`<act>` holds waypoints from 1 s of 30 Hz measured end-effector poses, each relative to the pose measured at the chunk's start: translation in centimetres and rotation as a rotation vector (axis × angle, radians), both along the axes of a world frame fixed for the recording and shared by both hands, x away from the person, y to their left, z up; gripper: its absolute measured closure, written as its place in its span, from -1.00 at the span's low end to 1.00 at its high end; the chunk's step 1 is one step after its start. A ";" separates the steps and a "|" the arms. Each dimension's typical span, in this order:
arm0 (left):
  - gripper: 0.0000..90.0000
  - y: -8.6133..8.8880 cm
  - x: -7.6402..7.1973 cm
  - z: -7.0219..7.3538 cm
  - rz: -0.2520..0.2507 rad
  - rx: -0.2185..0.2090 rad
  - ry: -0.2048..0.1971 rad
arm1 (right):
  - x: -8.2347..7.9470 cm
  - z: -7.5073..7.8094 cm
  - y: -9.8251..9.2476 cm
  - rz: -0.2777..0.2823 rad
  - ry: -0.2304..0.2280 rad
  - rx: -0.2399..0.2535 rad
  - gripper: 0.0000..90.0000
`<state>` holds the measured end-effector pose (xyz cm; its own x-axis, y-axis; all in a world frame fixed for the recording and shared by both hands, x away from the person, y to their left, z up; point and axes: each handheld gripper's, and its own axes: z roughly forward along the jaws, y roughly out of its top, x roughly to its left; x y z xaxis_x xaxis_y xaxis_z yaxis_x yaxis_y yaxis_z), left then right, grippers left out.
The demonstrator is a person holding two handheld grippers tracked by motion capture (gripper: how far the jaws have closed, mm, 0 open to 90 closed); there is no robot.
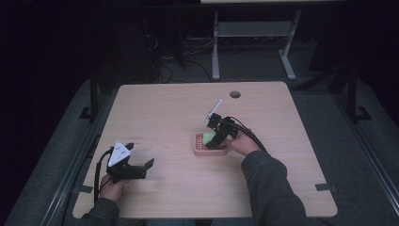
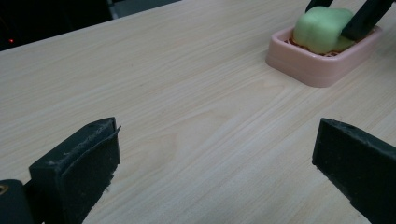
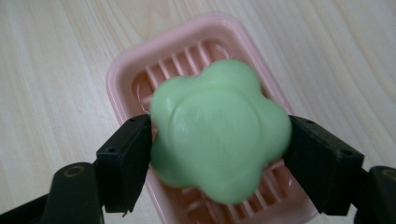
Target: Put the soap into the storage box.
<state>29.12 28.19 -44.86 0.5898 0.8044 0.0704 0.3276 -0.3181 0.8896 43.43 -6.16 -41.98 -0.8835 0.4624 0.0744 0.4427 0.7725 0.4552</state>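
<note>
Right gripper view, green soap (image 3: 217, 130) blurred, hiding pink dish (image 3: 122, 74) ribs

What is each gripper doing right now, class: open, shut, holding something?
Left gripper: open, empty, above the table.
Right gripper: shut on the green soap, over the pink soap dish.

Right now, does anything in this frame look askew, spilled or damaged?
Nothing stands out. The right gripper is shut on the green soap over the pink soap dish, which sits flat on the table. The left gripper rests open nearby.
</note>
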 end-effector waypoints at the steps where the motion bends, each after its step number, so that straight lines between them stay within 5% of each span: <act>1: -1.00 0.0 0.0 0.0 0.001 -0.003 0.000 | 0.0 0.3 -0.1 -0.001 -0.002 0.014 -0.42; 30: -1.00 0.1 -0.2 0.1 -0.006 0.006 -0.006 | -1.2 2.4 -2.2 -0.066 -0.012 0.032 -0.51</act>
